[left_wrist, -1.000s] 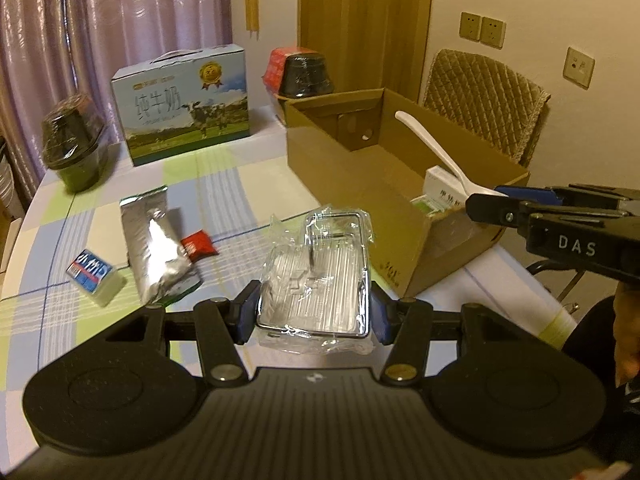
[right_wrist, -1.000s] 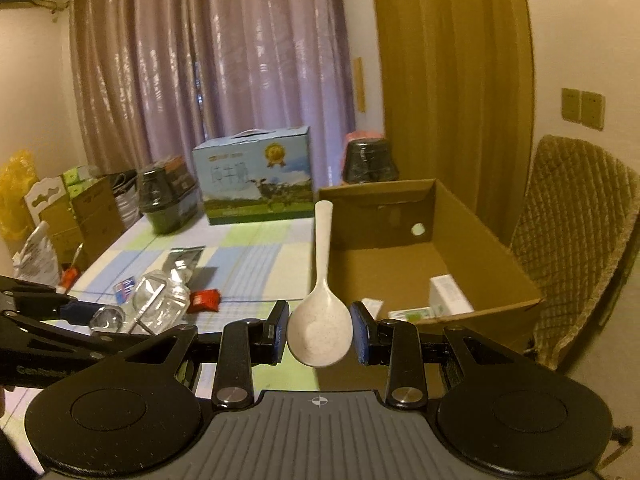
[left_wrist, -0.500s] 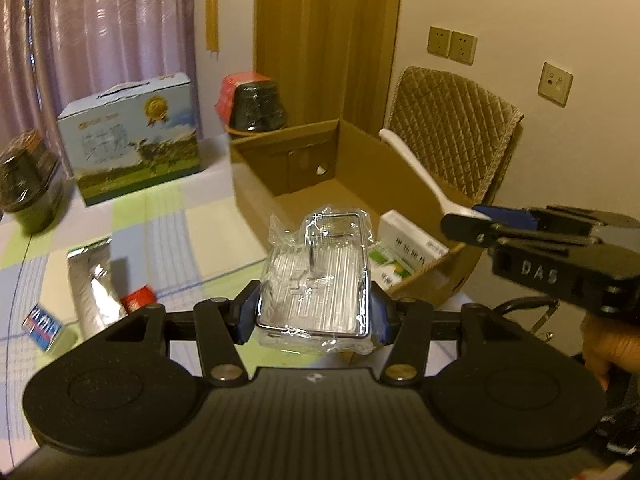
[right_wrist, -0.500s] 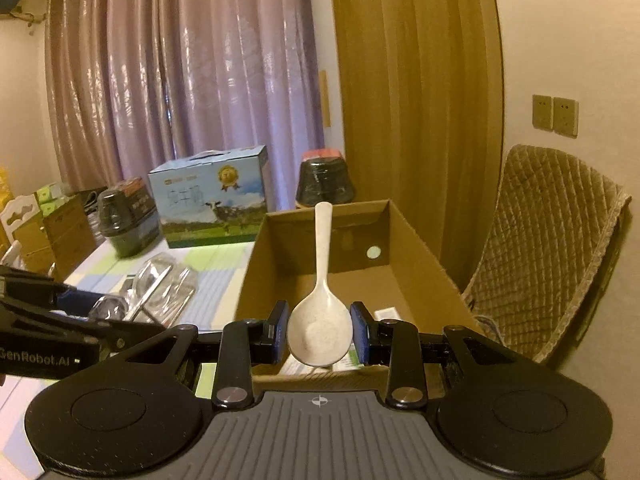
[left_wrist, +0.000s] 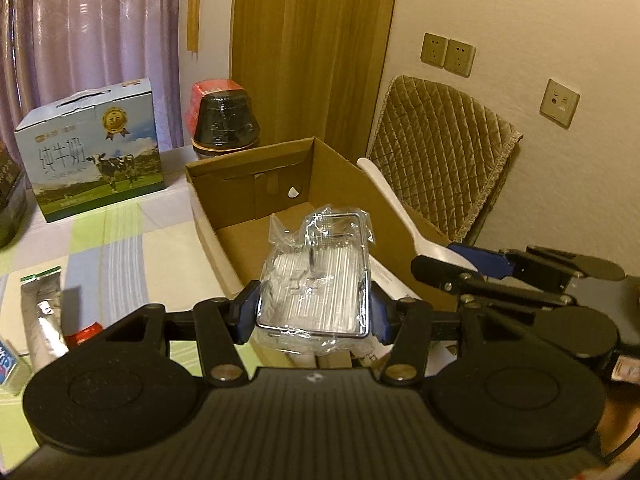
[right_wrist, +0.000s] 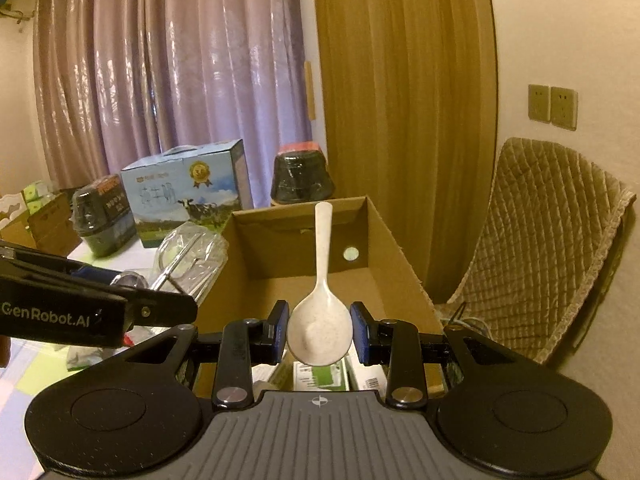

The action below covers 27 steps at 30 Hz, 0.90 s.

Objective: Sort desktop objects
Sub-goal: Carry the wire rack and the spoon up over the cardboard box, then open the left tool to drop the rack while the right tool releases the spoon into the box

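"GenRobot.AI" is printed on the left gripper (right_wrist: 132, 280), which is clamped on a plastic-wrapped metal tray (left_wrist: 314, 280). A white spoon (right_wrist: 320, 328) is pinched by its bowl in the right gripper (right_wrist: 320, 334).

Two tongs (left_wrist: 312, 312), one spoon (right_wrist: 320, 320), two cartons (left_wrist: 332, 184).

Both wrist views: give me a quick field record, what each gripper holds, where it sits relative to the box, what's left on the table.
left gripper: shut on plastic-wrapped metal tray
right gripper: shut on white spoon, handle pointing away
cardboard box: open, both held items over it
box contents: white carton, green-printed carton
left on table: silver foil pouch, red packet
background: milk carton case
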Available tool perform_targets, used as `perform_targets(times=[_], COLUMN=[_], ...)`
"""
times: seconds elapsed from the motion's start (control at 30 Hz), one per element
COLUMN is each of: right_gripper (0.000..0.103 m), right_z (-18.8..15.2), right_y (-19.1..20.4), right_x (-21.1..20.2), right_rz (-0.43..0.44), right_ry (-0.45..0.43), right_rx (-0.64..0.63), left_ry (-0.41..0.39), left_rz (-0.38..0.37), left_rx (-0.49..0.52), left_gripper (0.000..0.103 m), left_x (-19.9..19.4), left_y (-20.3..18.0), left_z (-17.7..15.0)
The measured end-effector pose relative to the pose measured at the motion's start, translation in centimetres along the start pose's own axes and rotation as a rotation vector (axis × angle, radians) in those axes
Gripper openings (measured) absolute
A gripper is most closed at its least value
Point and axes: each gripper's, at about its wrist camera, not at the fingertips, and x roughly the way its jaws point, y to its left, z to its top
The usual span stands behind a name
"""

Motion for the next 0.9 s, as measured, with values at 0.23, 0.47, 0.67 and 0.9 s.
perform_targets(times=[0.23,0.47,0.67,0.9], right_gripper=[0.030,0.030,0.030,0.030], right_z=[-0.1,-0.3,-0.6,-0.7], right_y=[-0.7,-1.2,-1.7,-1.8], right_x=[1.6,2.3,2.7,3.0], right_rz=[0.006,-0.001,-0.007,-0.006], right_ry=[0.011,0.021,0.030,0.036], right_rx=[0.003,0.009,0.017,0.021], left_ry=[0.021,0.038,0.049,0.073], left_rz=[0.003,-0.004,-0.007,0.012], left_rx=[-0.014,-0.041,-0.058,-0.057], left_gripper=[0.050,0.050,0.050,0.052], left_x=[2.3,3.7,4.7,6.1], left_y=[-0.1,0.3,0.6,1.0], left_z=[0.9,1.0,1.1,1.3])
